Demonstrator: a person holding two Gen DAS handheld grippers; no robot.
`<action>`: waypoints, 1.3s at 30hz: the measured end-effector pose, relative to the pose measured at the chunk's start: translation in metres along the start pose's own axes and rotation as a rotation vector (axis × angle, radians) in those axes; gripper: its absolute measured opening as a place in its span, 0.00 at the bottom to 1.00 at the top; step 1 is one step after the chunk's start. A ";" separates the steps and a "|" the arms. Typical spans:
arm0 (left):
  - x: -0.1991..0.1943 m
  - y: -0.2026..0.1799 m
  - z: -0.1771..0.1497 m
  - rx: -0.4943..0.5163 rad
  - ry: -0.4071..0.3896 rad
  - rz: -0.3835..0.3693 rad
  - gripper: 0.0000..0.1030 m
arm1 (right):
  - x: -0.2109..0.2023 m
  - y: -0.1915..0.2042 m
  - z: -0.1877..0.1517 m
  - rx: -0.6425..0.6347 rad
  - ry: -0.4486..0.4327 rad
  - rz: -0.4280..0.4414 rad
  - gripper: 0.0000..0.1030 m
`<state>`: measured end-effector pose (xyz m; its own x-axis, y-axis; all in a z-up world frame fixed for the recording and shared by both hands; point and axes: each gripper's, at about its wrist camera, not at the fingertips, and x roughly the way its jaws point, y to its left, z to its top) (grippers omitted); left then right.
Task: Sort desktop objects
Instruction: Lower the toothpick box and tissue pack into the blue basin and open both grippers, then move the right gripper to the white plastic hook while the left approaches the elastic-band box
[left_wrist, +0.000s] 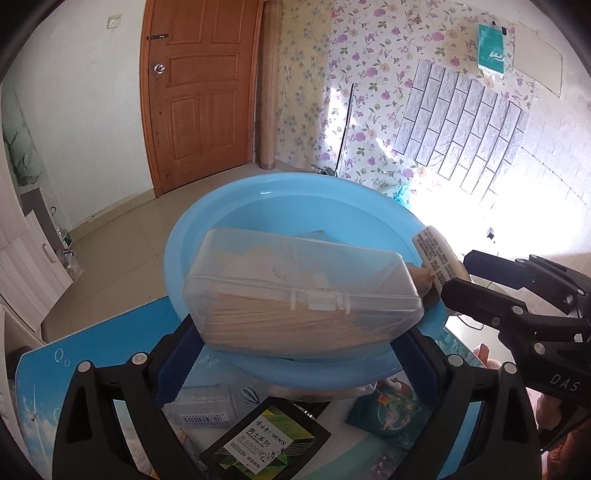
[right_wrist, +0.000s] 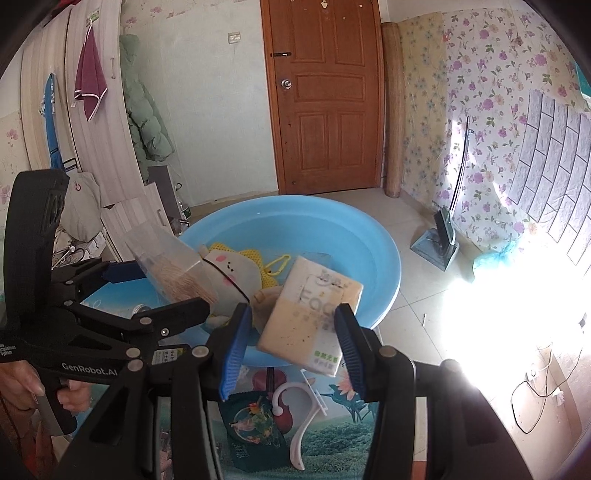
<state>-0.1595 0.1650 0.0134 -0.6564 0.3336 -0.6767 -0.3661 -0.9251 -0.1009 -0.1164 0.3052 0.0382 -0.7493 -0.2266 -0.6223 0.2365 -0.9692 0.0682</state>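
Observation:
A blue basin (left_wrist: 295, 192) (right_wrist: 376, 258) stands at the far side of the table. My left gripper (left_wrist: 295, 339) (right_wrist: 159, 288) is shut on a clear plastic box of thin wooden sticks (left_wrist: 295, 295) (right_wrist: 166, 266), held tilted over the basin's near rim. My right gripper (right_wrist: 293, 314) (left_wrist: 461, 273) is shut on a beige tissue pack (right_wrist: 310, 314) (left_wrist: 439, 258), tilted above the basin's near right edge. Inside the basin lies a white and yellow plush toy (right_wrist: 236, 269), partly hidden by the box.
On the blue printed table cover (left_wrist: 48, 387) lie a black and green box (left_wrist: 266, 443), a barcoded pack (left_wrist: 199, 410), a green packet (right_wrist: 255, 424) and a white plastic hook (right_wrist: 306, 417). A dustpan (right_wrist: 436, 247) stands on the tiled floor. A hand (right_wrist: 70, 395) grips the left handle.

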 end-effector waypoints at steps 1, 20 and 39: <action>0.001 -0.001 0.000 0.006 0.001 -0.004 0.94 | 0.001 -0.002 0.000 0.002 -0.001 0.000 0.45; 0.003 0.006 0.050 -0.017 -0.049 -0.034 0.94 | 0.023 -0.035 0.018 0.129 -0.055 0.053 0.45; -0.064 0.076 -0.044 -0.114 -0.013 0.080 0.94 | 0.001 -0.010 -0.040 0.128 -0.009 -0.013 0.46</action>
<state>-0.1163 0.0651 0.0168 -0.6892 0.2598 -0.6764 -0.2358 -0.9631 -0.1297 -0.0951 0.3186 0.0061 -0.7575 -0.2146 -0.6166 0.1463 -0.9762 0.1600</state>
